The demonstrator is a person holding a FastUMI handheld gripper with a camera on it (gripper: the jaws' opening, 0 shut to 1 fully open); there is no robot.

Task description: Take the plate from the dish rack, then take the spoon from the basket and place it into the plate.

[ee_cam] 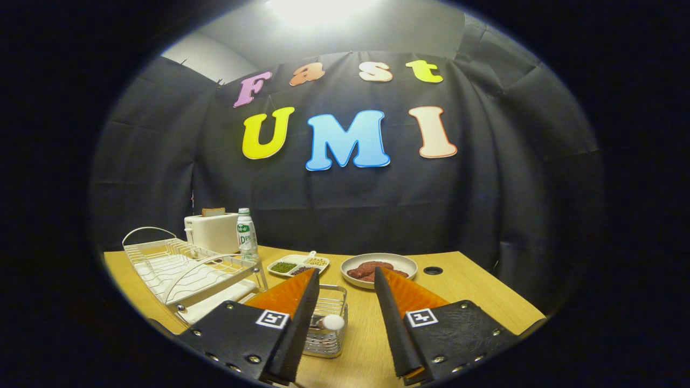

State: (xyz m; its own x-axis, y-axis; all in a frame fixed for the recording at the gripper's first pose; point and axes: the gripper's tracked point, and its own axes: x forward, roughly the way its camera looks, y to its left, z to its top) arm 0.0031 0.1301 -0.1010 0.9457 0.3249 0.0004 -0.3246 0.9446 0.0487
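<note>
We're high over the table [474,291] and the gripper [345,280] hangs with its jaws spread wide, nothing between them but bare wood. The left finger [294,302] hides a good part of the basket [329,323], a small wire cage with shiny bars just beside that finger's inner edge. We catch the spoon [330,322] only as a pale rounded end poking up inside the basket; the rest of it we can't make out.

Left of the fingers sits the rack [183,269], white wire with two arched hoops and a ribbed white tray under it. Its near corner is cut off by the left finger. Its slots look empty from here, though the wires blur together.

Beyond the fingers, the plate [379,267]: round, pale, shallow, lying flat on the table. Something reddish brown rests in it, in lumpy pieces, and we can't tell what it is. The right finger [399,302] covers the plate's near rim.

Far left, behind the rack, a boxy cream toaster [211,231] with a brown slice standing out of its top. Beside it a clear bottle [247,234] with a green cap. Between bottle and plate lies a white divided dish [298,265], its cells holding small grains, green, dark and yellowish. To the plate's right, a dark round hole [433,270] in the tabletop.
</note>
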